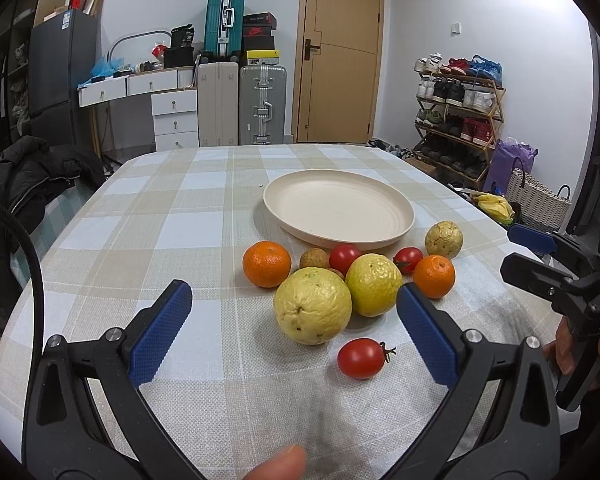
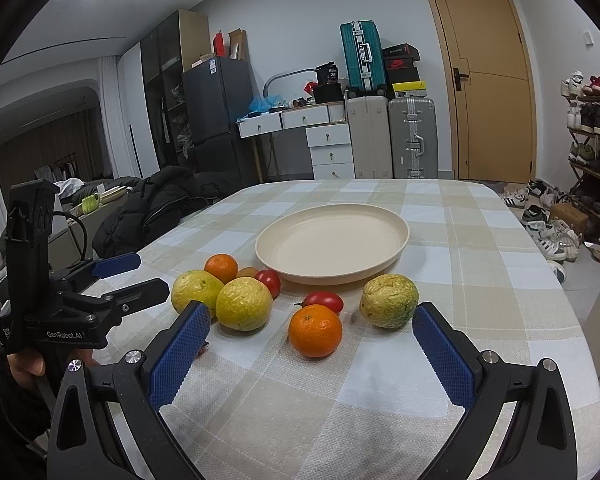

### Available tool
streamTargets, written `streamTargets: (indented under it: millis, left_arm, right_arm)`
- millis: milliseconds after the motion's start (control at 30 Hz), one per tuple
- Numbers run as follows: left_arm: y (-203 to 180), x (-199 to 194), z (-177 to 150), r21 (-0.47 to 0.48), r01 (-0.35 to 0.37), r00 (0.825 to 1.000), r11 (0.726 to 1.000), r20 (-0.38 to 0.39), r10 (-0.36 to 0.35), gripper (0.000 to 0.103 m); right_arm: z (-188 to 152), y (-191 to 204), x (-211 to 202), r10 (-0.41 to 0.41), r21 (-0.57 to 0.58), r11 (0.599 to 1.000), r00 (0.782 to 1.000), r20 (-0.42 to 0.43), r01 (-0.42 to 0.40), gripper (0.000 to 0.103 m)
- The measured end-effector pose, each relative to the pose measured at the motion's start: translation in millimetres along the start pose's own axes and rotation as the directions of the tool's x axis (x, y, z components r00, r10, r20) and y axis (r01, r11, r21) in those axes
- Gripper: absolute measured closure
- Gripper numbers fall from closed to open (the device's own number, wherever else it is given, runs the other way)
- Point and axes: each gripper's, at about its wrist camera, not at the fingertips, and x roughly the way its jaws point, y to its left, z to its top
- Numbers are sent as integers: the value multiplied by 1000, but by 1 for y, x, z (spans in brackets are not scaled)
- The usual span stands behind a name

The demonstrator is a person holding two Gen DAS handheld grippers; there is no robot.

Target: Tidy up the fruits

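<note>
Item: fruit sorting, nothing yet done by my judgement.
- Plate [image 1: 339, 204]: sitting empty toward table's [image 1: 148, 216] far edge.
- Fruit lying on cloth just near side of plate: three yellow-green guavas [image 1: 313, 305], two oranges [image 1: 267, 263], three cherry tomatoes [image 1: 361, 358], one small brown fruit [image 1: 314, 258].
- Left gripper [image 1: 294, 334]: I am holding it spread wide, empty, nearest guava between fingers.
- Right gripper [image 2: 312, 346]: gaping, empty, facing orange [image 2: 315, 330].
- Remaining: every piece waiting to go onto plate.
</note>
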Motion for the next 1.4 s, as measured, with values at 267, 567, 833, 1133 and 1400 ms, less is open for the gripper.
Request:
streamTargets:
  millis: [267,567,833,1133,1400]
  left_arm:
    - [0,-1,0,0,-1,1000,1000,0,1,1]
    - [1,1,0,-3,-3,1000,1000,-4,3,1]
    - [4,2,0,-6,-5,1000,1000,-8,5,1]
    - [9,11,1,-16,-17,999,1000,-34,16,1]
    - [10,21,6,-18,-27,997,999,-76,25,1]
  right_arm:
    - [0,-2,-2,0,12,1000,1000,-3,0,0]
    - [0,-6,0,-5,33,999,1000,-18,6,0]
    - [2,-12,3,-35,49,998,999,-31,37,0]
    - [4,-33,18,-70,123,989,989,-127,86,0]
    - [5,-34,33,-47,114,991,975,-216,73,0]
